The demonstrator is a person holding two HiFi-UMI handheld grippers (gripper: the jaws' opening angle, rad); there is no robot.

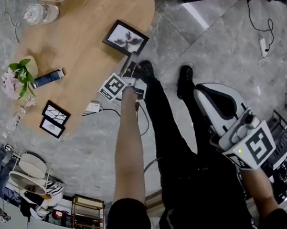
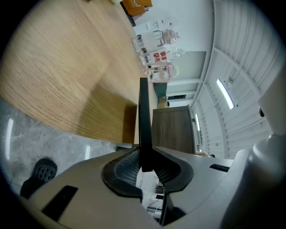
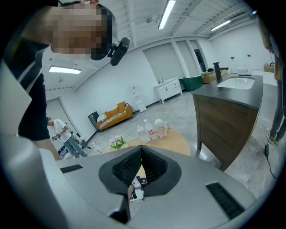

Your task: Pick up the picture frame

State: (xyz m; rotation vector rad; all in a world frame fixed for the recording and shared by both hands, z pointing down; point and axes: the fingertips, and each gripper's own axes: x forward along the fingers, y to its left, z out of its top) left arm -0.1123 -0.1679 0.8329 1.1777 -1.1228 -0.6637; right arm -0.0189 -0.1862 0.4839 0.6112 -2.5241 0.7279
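Note:
My left gripper [image 1: 132, 74] is at the near edge of the wooden table [image 1: 78, 25], shut on a thin black picture frame [image 1: 129, 66]. In the left gripper view the frame [image 2: 144, 120] stands edge-on and upright, its lower end pinched between the two pads of the gripper [image 2: 145, 167], a little above the table [image 2: 58, 76]. My right gripper [image 1: 204, 93] hangs over the floor at the right, away from the table. In its own view the right gripper [image 3: 142, 150] has its pads pressed together with nothing between them.
A larger black frame with a plant picture [image 1: 125, 37] lies on the table just beyond my left gripper. Two small frames [image 1: 54, 118], a bunch of flowers [image 1: 19, 78], a blue tube [image 1: 48, 77] and bottles [image 1: 42, 13] sit further left. Cables and a white adapter [image 1: 92, 108] lie by the edge.

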